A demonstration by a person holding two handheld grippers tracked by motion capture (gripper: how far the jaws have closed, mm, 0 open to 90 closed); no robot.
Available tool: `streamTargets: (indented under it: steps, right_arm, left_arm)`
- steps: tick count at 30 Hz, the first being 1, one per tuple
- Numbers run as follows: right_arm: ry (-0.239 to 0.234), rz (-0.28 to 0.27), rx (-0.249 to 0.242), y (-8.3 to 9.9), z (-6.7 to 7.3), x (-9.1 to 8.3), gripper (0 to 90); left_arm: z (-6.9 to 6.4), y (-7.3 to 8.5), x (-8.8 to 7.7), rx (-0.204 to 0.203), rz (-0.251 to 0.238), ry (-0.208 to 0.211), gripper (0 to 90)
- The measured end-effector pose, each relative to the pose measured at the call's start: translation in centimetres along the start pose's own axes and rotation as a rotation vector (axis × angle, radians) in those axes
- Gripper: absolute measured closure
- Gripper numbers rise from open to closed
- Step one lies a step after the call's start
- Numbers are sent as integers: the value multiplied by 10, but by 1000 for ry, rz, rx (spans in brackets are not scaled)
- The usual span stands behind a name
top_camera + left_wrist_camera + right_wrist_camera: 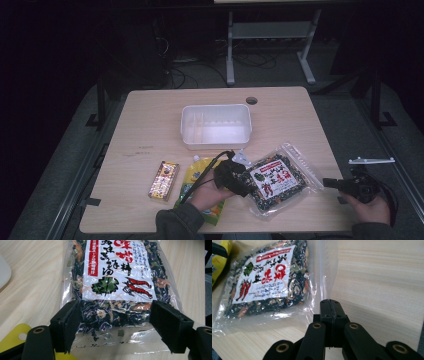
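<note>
Packet: seaweed packet [117,290] lies flat on the counter [150,125], in front of the white tub [215,126].
Left tongs [113,325]: spread wide astride the packet's near end, not pinching.
Right tongs [330,308]: closed, empty, beside the packet's clear edge.
Tip: lower the left tongs, clamp the filled part rather than the thin seal.

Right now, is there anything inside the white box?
No, the white box on the table shows a bare white floor in the high view, with nothing in it.

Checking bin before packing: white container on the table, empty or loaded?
Empty. High view shows the white container with a bare floor; the seaweed bag, yellow pouch and small box all lie outside it.
</note>
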State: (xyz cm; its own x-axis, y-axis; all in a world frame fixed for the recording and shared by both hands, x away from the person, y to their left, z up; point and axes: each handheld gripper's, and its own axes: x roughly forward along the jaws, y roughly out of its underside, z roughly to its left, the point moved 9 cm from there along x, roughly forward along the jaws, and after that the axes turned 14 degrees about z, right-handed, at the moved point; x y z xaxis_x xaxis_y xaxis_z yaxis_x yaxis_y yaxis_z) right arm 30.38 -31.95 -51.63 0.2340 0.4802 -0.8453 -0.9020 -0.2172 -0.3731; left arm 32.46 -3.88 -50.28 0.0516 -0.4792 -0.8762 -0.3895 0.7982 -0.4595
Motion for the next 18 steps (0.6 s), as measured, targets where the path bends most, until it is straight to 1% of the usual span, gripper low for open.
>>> streamTargets:
  steps: [9, 18]
  right_arm:
    - [21, -25, -22, -6, 5, -11, 896]
    - [47, -75, -60, -15, 15, -37, 896]
  left_arm:
    - [3, -1, -3, -8, -11, 1, 243]
    - [7, -6, -9, -14, -30, 0, 242]
